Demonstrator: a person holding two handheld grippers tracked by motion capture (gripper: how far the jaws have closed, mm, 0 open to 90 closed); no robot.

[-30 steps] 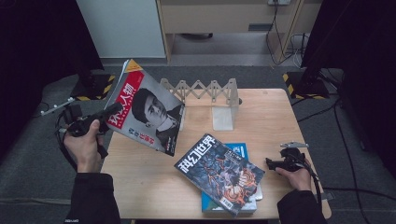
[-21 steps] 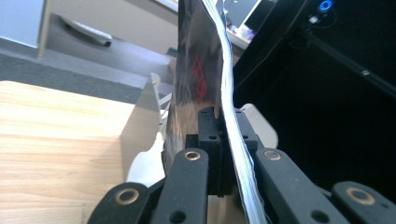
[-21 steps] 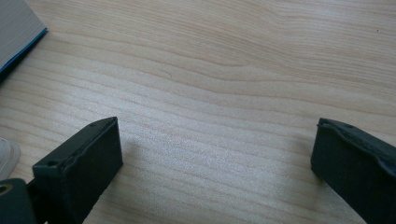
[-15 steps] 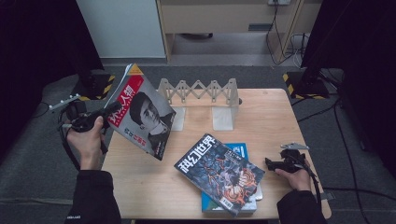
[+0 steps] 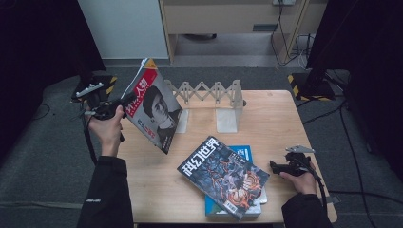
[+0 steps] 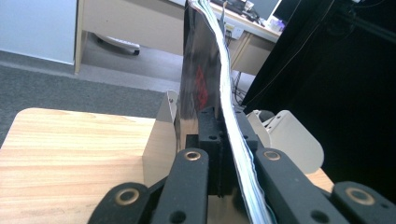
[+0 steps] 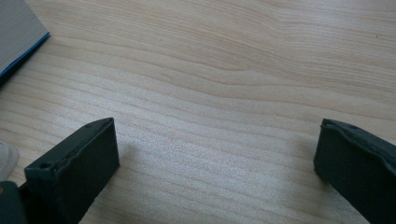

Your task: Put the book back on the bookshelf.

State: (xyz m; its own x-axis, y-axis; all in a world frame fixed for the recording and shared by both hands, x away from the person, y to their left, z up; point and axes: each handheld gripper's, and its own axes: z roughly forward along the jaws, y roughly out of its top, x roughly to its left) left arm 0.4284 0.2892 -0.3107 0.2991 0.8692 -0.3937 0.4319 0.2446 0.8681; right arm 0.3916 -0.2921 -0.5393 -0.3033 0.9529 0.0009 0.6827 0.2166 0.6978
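My left gripper (image 5: 126, 101) is shut on the edge of a magazine (image 5: 154, 107) with a red title band and a black-and-white portrait, holding it tilted in the air over the table's left side. In the left gripper view my left gripper (image 6: 224, 128) clamps the magazine (image 6: 201, 70) edge-on and upright, with its pages (image 6: 233, 135) bowing right. My right gripper (image 5: 276, 166) rests low on the wooden table (image 5: 271, 114) at the front right, open. In the right gripper view my right gripper (image 7: 217, 149) has bare wood between its jaws.
A dark illustrated magazine (image 5: 223, 175) lies on a blue book (image 5: 241, 151) at the table's front middle. A white expanding rack (image 5: 209, 91) with upright end plates (image 5: 228, 118) stands at the back middle. Its plates (image 6: 292, 140) sit just beyond the held magazine.
My left hand has moved right and toward the rack with the magazine, which now stands steeper. The right hand has stayed put.
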